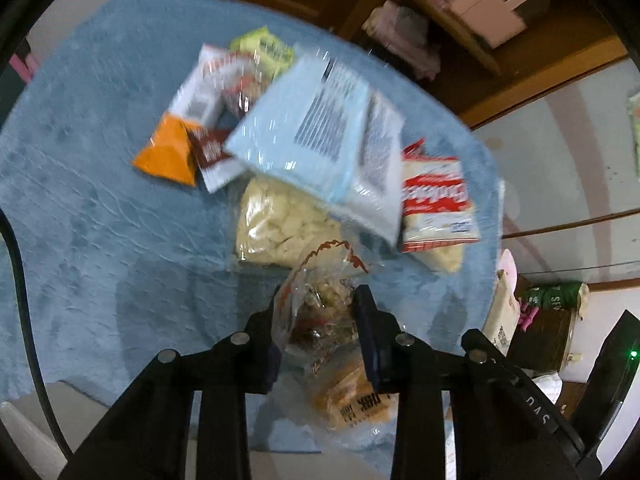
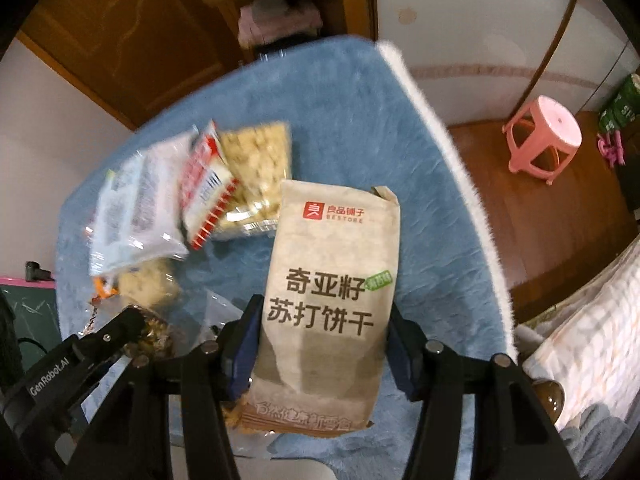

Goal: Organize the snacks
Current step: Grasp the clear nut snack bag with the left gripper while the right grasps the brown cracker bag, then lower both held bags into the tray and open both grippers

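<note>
My left gripper (image 1: 320,300) is shut on a clear crinkly snack bag (image 1: 320,320) with a brown wavy edge, held above the blue cloth (image 1: 80,200). My right gripper (image 2: 320,320) is shut on a tall beige soda cracker pack (image 2: 332,280) with Chinese print, held upright. A pile of snacks lies on the cloth: a pale blue pack (image 1: 304,128), a red and white pack (image 1: 436,200), a clear bag of pale puffs (image 1: 280,224), an orange pack (image 1: 168,152). The left gripper also shows at lower left in the right wrist view (image 2: 132,328).
The blue cloth (image 2: 360,120) covers a table with a white fringed edge (image 2: 452,140). A pink plastic stool (image 2: 544,136) stands on the wooden floor at right. A wooden cabinet and shelves (image 1: 460,20) stand behind. Bedding (image 2: 592,320) lies at lower right.
</note>
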